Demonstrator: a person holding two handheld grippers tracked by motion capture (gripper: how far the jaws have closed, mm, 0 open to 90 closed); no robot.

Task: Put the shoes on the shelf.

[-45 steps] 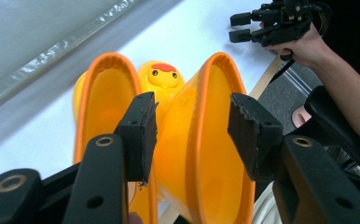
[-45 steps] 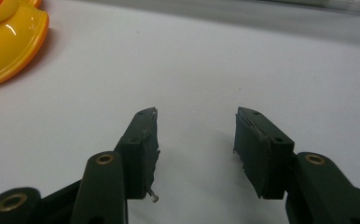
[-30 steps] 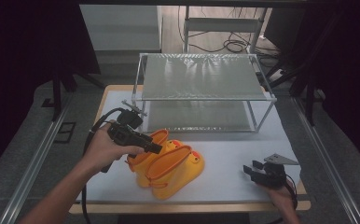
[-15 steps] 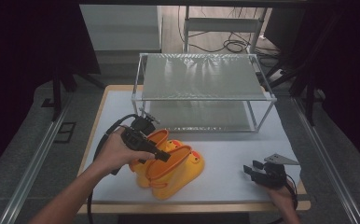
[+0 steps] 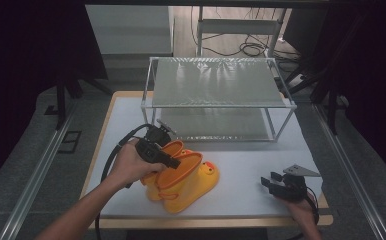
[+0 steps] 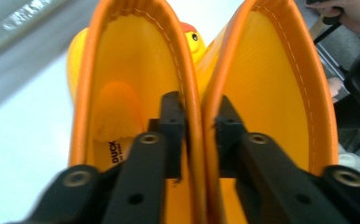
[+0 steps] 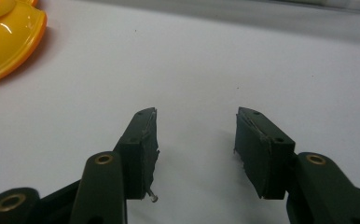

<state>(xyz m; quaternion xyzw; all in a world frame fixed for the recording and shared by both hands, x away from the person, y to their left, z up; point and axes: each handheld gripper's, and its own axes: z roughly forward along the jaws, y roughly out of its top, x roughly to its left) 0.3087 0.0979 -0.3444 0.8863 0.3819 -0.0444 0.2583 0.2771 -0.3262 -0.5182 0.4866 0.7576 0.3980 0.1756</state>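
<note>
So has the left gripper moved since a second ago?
Yes. The left gripper shifted right and nearer the wire shelf; its jaws have just closed on the boots' adjoining cuffs.

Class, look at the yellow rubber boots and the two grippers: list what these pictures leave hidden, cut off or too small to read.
- Boots: soles hidden underneath them in the high view.
- Boot label in the left gripper view: print partly covered by the left gripper.
- Right gripper: its fingers too small in the high view to judge.
- Duck face: mostly behind the boot cuffs.

Dim room, grey floor (image 5: 26,165), glass rack (image 5: 216,95)
</note>
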